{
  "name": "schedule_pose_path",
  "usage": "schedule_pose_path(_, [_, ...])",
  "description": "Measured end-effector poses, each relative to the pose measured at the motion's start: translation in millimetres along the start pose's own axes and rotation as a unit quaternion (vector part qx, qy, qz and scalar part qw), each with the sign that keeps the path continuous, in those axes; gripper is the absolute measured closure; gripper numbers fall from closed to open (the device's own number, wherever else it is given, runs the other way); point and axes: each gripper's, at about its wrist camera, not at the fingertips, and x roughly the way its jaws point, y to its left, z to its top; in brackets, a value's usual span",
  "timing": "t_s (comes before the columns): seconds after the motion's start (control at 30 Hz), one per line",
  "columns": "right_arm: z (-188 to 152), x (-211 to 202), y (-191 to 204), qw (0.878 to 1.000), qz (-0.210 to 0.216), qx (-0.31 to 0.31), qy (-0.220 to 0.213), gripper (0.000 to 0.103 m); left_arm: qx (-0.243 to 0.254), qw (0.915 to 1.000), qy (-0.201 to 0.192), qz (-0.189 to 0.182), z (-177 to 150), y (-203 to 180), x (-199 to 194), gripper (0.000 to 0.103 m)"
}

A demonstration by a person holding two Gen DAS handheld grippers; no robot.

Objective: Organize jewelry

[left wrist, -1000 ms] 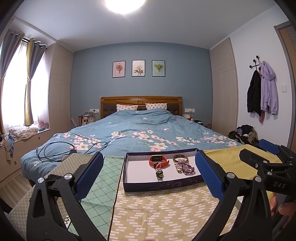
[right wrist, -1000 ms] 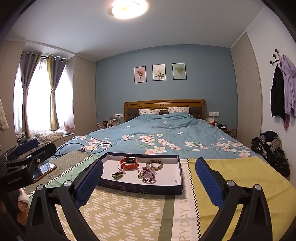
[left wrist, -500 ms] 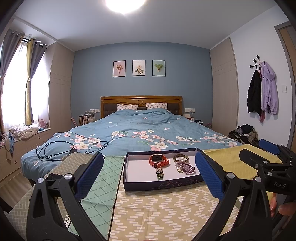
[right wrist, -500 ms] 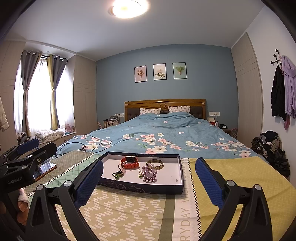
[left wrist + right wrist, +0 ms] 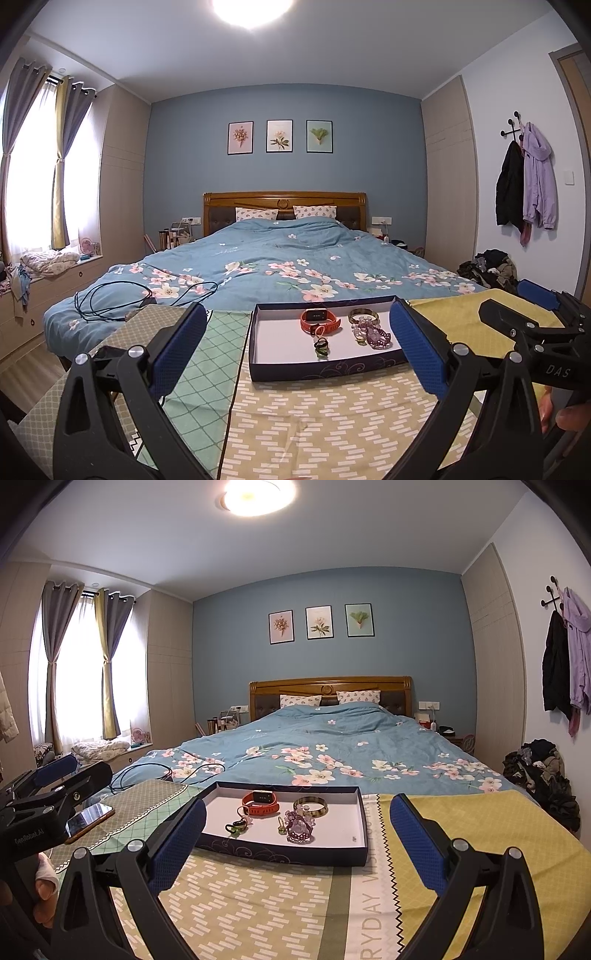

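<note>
Nearest each camera, a pair of blue-padded fingers stood spread wide with nothing between them: the left gripper (image 5: 297,349) and the right gripper (image 5: 297,840) both hovered empty above the cloth (image 5: 258,904), a patchwork of yellow, green and white prints covering the counter. At the right edge of the left view, the right gripper's black body showed with a hand (image 5: 565,413) behind it; at the left edge of the right view, the left gripper's body showed likewise, with a hand (image 5: 44,890) below it. Just beyond the fingertips lay the box (image 5: 258,354), a shallow dark-blue tray with a white floor, resting flat on the cloth. Inside it, toward its far side, lay a red watch (image 5: 260,802) and, to its right, a mottled bangle (image 5: 310,806). Nearer the front wall lay a purple bead cluster (image 5: 300,829), a small green piece (image 5: 236,827) to the left, and a small gold-green piece (image 5: 282,824) between them; finer detail could not be told. Left of the box, a phone (image 5: 88,821) lay flat on the green part of the cloth. Beyond the counter stretched the bed (image 5: 280,258) with a blue floral cover, a black cable (image 5: 122,299) coiled on its near left corner. Farthest back hung three pictures (image 5: 279,136) on the blue wall.
</note>
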Motion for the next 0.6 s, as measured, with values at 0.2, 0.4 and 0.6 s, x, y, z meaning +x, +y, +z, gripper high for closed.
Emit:
schedule_pose_path(0.2, [0.7, 0.7, 0.5, 1.000, 0.001, 0.000, 0.000, 0.007, 0.000, 1.0000, 0.000, 0.000, -0.8, 0.2, 0.7, 0.005])
schedule_pose_path(0.4, [0.8, 1.0, 0.4, 1.000, 0.001, 0.000, 0.000, 0.007, 0.000, 1.0000, -0.001, 0.000, -0.4, 0.3, -0.6, 0.005])
schedule_pose_path(0.6, [0.5, 2.5, 0.3, 1.000, 0.003, 0.001, 0.001, 0.007, 0.000, 1.0000, 0.001, 0.000, -0.1, -0.2, -0.8, 0.005])
